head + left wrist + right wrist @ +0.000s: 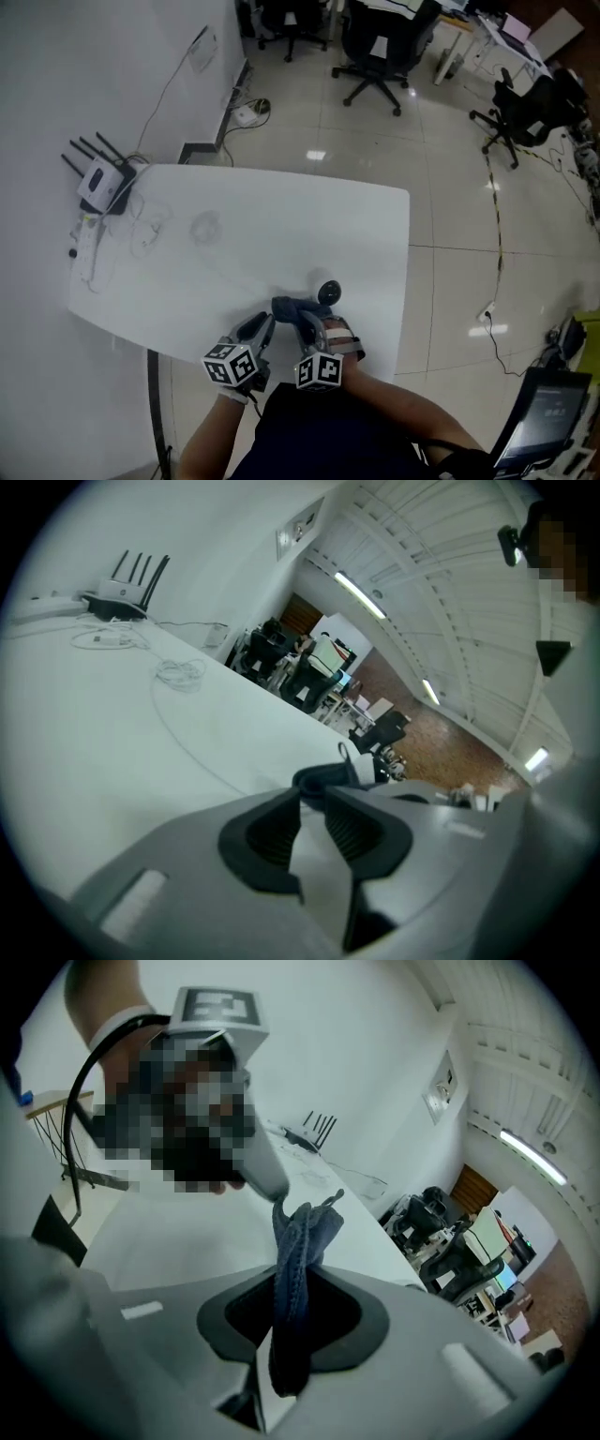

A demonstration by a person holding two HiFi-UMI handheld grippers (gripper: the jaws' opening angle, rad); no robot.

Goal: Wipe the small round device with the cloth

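The small round device (329,292), dark and disc-like, sits on the white table (281,216) near its front edge. Just in front of it a blue-grey cloth (295,309) hangs bunched between the two grippers. My right gripper (317,330) is shut on the cloth (300,1241), which stands up between its pads (295,1283). My left gripper (265,323) meets the cloth's upper corner with its tip (270,1190). In its own view the narrow jaws (314,794) pinch a dark fold of cloth (321,780) at the fingertips only.
A router (103,180) with antennas stands at the table's far left corner beside a power strip (86,248) and loose white cables (150,225). Office chairs (380,47) stand on the tiled floor beyond the table. A wall runs along the left.
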